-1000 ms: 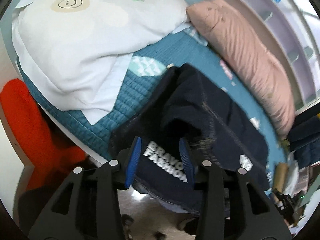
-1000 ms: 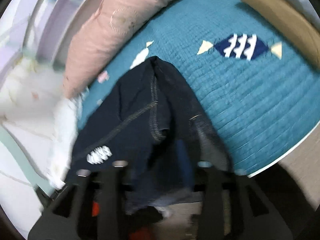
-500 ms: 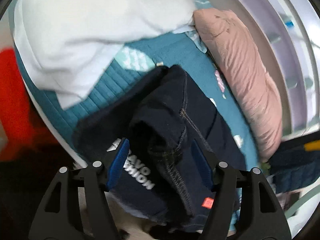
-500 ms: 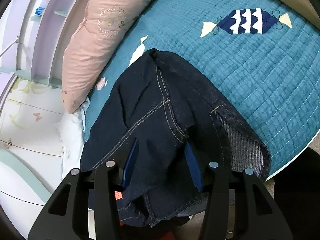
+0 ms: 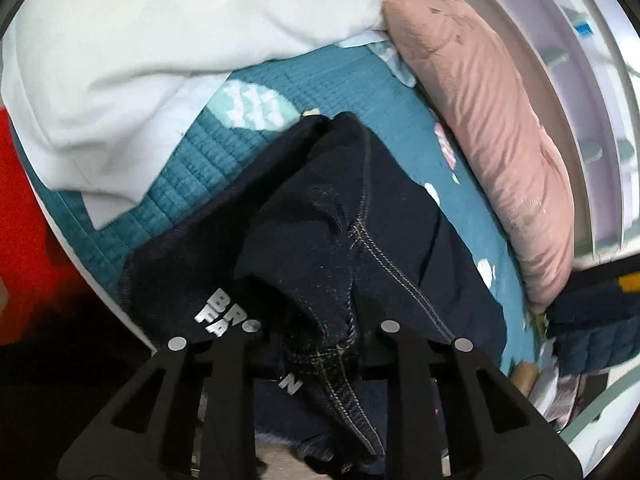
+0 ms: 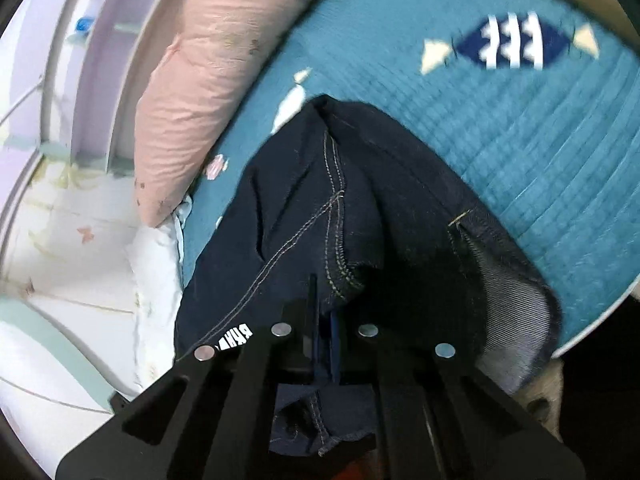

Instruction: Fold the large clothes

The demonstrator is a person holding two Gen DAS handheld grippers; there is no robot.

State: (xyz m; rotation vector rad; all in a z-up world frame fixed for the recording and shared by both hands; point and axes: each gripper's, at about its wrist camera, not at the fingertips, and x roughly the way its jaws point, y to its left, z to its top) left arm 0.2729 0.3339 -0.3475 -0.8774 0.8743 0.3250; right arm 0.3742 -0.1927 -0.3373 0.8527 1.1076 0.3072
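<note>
Dark navy jeans (image 5: 344, 216) lie bunched at the near edge of a bed with a teal quilt (image 5: 256, 152). They also show in the right wrist view (image 6: 360, 216). My left gripper (image 5: 320, 344) is shut on a stitched fold of the jeans, next to white lettering. My right gripper (image 6: 326, 332) is shut on another stitched edge of the same jeans; its blue pads are pressed close together on the denim. The fingertips of both are buried in cloth.
A white duvet (image 5: 160, 40) lies at the far left of the bed. A long pink pillow (image 5: 500, 120) runs along the pale headboard wall (image 6: 80, 80). Something red (image 5: 24, 208) stands beside the bed. Folded dark clothes (image 5: 592, 320) sit at the right.
Both grippers were open around the jeans half a second ago. Both have since closed on the denim, and the fabric is pulled up nearer to the cameras.
</note>
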